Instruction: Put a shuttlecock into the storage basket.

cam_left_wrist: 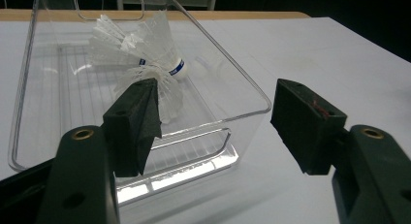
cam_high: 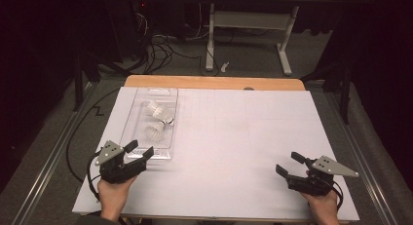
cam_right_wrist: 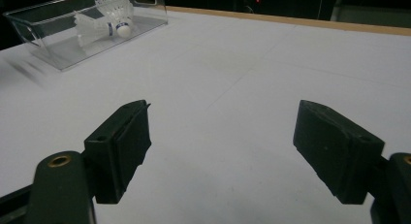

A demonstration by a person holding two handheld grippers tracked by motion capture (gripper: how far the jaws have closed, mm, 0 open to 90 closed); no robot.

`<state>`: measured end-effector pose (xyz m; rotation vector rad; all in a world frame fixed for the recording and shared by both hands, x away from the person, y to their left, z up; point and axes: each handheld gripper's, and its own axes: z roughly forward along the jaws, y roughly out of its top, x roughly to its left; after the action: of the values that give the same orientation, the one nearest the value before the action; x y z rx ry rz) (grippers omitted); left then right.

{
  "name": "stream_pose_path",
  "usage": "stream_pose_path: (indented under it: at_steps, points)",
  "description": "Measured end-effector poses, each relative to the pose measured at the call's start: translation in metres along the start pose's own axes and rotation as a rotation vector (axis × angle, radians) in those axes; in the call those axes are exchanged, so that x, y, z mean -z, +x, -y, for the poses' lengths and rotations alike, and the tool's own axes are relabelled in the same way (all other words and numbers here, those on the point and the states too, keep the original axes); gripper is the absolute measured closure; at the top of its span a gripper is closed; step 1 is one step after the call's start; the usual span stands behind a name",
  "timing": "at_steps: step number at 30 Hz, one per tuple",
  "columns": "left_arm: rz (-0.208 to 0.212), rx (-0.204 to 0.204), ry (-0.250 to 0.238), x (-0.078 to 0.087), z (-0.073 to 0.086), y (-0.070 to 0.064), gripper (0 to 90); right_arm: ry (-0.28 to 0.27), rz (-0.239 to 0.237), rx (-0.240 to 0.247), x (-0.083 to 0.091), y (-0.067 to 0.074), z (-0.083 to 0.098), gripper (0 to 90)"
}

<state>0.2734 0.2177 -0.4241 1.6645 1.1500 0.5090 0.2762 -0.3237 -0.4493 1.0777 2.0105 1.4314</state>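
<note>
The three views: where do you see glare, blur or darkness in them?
High view: the room behind the table is dark, and the shuttlecocks look overexposed. Left gripper view: glare lies on the near rim of the clear plastic bin. Right gripper view: a motion smear shows at the left edge beside the bin, and the background is black.

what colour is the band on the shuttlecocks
Blue, on white shuttlecocks; clearest in the left gripper view.
</note>
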Motion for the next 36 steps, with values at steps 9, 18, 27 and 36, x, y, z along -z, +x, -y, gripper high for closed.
stream_pose_path:
  at_steps: [9,18,27,36]
  points:
    - [-0.004,0.011,-0.001,-0.002,0.005,0.002,34.7,0.0,0.001,0.0,0.0,0.0,0.0,21.4]
    - [-0.013,0.012,0.003,-0.004,0.008,0.003,33.5,0.001,-0.001,0.0,0.0,0.0,0.0,21.4]
    - [-0.008,0.024,0.01,-0.006,0.011,0.003,33.0,0.001,0.0,0.001,0.0,0.0,0.0,21.4]
    - [-0.011,0.021,0.019,-0.008,0.014,0.002,32.9,0.0,0.0,0.0,0.0,0.0,0.0,21.4]
